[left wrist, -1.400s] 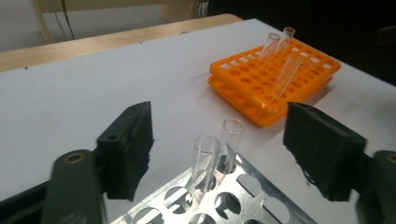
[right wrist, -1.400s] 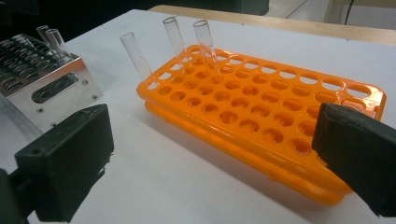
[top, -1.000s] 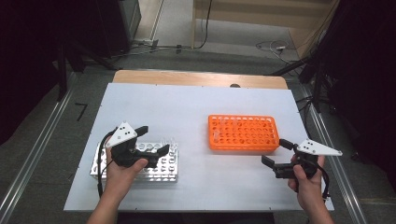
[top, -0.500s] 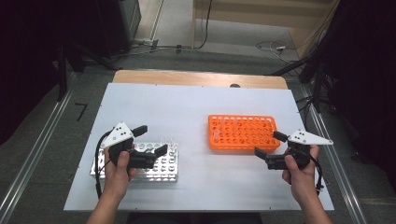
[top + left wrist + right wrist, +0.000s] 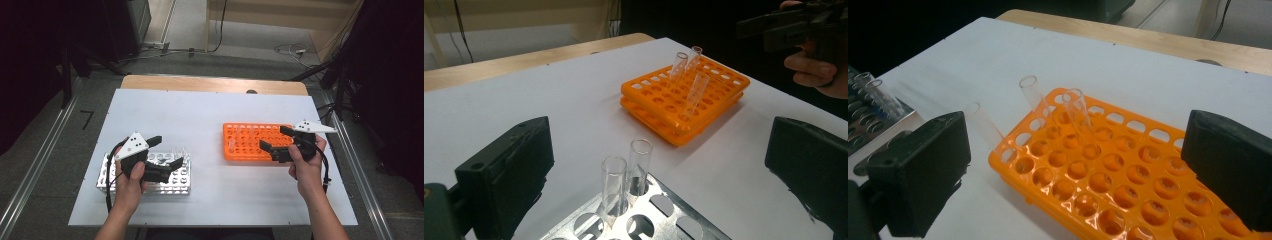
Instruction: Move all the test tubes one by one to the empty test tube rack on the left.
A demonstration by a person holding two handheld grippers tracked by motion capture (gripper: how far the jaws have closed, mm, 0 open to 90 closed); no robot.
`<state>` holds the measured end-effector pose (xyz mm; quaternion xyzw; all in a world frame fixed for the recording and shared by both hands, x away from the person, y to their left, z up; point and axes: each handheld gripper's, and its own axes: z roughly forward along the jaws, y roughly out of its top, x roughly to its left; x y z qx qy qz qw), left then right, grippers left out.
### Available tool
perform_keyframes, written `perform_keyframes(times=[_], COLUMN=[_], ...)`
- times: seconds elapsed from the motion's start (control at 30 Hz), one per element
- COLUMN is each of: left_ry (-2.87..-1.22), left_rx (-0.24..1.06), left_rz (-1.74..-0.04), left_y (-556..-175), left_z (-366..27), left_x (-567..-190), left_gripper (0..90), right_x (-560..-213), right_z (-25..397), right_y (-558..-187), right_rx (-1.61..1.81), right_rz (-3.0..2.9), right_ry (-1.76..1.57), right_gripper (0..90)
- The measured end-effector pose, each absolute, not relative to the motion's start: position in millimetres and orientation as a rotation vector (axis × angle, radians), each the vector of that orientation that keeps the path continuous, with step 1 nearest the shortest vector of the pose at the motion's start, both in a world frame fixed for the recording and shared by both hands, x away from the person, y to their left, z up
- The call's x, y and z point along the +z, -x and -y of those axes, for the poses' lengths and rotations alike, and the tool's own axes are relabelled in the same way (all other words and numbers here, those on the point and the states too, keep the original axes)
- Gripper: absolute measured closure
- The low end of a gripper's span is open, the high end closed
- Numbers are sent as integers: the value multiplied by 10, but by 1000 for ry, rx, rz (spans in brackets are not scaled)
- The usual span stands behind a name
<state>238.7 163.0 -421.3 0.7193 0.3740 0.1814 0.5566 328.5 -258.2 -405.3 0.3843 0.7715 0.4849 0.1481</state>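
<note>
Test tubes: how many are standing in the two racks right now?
5. Three lean in the orange rack at its end nearest the metal rack. Two stand upright in the metal rack's corner. Others could be hidden.

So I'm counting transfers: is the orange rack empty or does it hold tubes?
Not empty. The orange rack holds three clear tubes, all leaning in holes at one end; its other holes are bare.

The right claw [image 5: 1073, 175] hangs wide open over the near end of the orange rack [image 5: 1128, 185], nothing between its black jaws. Three clear tubes [image 5: 1035, 102] lean in the rack's far corner holes. Further left on the white surface [image 5: 998, 55], two more tubes [image 5: 878, 95] stand in a metal rack [image 5: 870, 132].
</note>
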Motion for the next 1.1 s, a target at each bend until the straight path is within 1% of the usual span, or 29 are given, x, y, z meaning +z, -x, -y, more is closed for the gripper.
perform_keyframes(times=[0.2,0.4,0.67,0.9,1.1], left_ry=[-1711,-1723,-1734,-1726,-1728], left_rx=[429,428,421,413,416], left_rz=[-880,-873,-859,-855,-855], left_y=[-2394,-2391,-2403,-2392,-2395], left_z=[-1613,-1588,-1556,-1551,-1548], left_x=[-4224,-4235,-4239,-4219,-4212], left_gripper=[0,0,0,0,0], right_x=[-4097,-4188,-4347,-4399,-4476], right_z=[2487,2463,2401,2363,2304], right_y=[-3427,-3554,-3591,-3597,-3606], right_rx=[1365,1392,1378,1367,1337], right_rz=[-2234,-2235,-2296,-2298,-2315], right_ry=[-1119,-1141,-1123,-1137,-1133], right_gripper=[0,29,63,123,217])
